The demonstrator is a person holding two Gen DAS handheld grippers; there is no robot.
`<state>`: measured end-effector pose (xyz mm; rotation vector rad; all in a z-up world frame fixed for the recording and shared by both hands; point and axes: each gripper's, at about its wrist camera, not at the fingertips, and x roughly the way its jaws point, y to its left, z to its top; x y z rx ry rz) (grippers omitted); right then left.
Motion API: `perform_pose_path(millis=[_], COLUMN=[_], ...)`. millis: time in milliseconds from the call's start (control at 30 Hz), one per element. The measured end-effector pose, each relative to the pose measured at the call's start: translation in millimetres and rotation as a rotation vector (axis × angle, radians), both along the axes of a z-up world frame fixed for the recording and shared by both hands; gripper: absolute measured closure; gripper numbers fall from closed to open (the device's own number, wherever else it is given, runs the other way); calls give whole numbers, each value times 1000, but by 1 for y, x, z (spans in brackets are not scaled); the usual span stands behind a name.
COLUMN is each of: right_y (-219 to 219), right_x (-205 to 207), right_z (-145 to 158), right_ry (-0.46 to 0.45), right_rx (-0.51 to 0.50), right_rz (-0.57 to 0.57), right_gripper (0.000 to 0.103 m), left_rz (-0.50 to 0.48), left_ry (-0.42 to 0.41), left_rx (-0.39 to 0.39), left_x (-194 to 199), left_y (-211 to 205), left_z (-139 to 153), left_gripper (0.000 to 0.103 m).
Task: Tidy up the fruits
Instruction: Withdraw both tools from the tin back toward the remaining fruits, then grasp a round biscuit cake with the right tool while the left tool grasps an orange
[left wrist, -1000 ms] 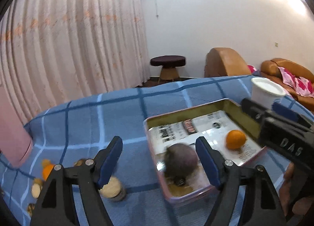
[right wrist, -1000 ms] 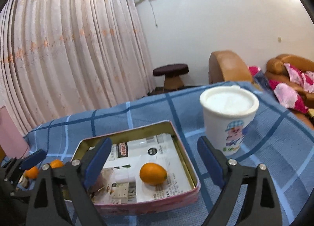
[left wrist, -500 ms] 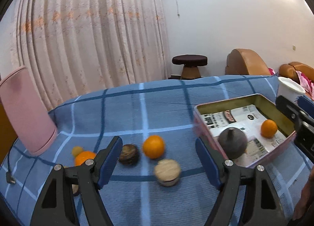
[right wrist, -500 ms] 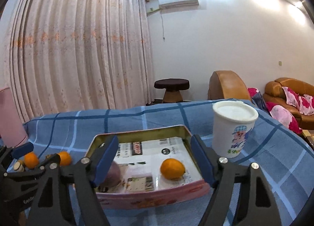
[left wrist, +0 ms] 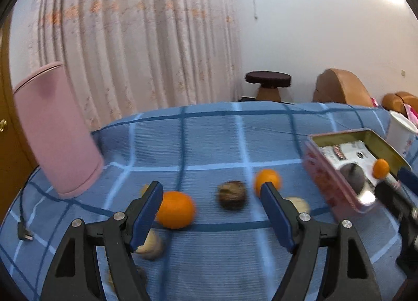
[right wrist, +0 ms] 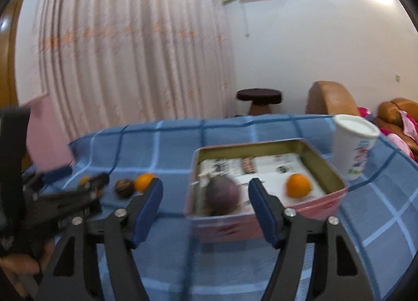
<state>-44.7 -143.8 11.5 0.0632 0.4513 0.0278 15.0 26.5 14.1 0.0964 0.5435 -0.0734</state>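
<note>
A pink tin tray [right wrist: 274,225] lined with newspaper holds a dark purple fruit [right wrist: 223,195] and a small orange [right wrist: 298,185]; it also shows in the left wrist view [left wrist: 331,186]. Loose on the blue checked cloth lie a large orange [left wrist: 175,209], a brown wrinkled fruit [left wrist: 232,194], a second orange [left wrist: 267,179] and pale round fruits [left wrist: 297,204]. My left gripper [left wrist: 211,212] is open and empty above the loose fruits. My right gripper [right wrist: 205,208] is open and empty in front of the tray.
A pink cylindrical container [left wrist: 56,128] stands at the table's left edge, with a black plug and cable [left wrist: 24,233] beside it. A white paper cup [right wrist: 352,146] stands right of the tray. Curtain, stool and sofas lie beyond the table.
My left gripper has swung left from the tray, where the purple fruit now lies, to over the loose fruits. My right gripper has drawn back and turned left, still open.
</note>
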Motion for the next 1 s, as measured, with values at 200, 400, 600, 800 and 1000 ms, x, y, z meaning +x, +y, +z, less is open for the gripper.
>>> perform_pose_path(millis=[200,400,600,800,1000], right_y=[41,64,72,61,29], right_x=[25,59,95,85,49], right_z=[-11,-26,-50,-43,5], right_ry=[110,231,405,355,77], right_rx=[-8,-29,-38,2,-13], right_rz=[85,97,92,139,77], right_gripper=[34,37,49,66,66], left_rz=[107,180,123,64,-41], left_ry=[15,20,6,10,-24], left_rx=[-17,-46,-9,6,-39], left_x=[10,15,12,14,7], left_y=[56,87,70,57,36], left_z=[0,1,2,-2,0], left_gripper=[25,25,25,25,25])
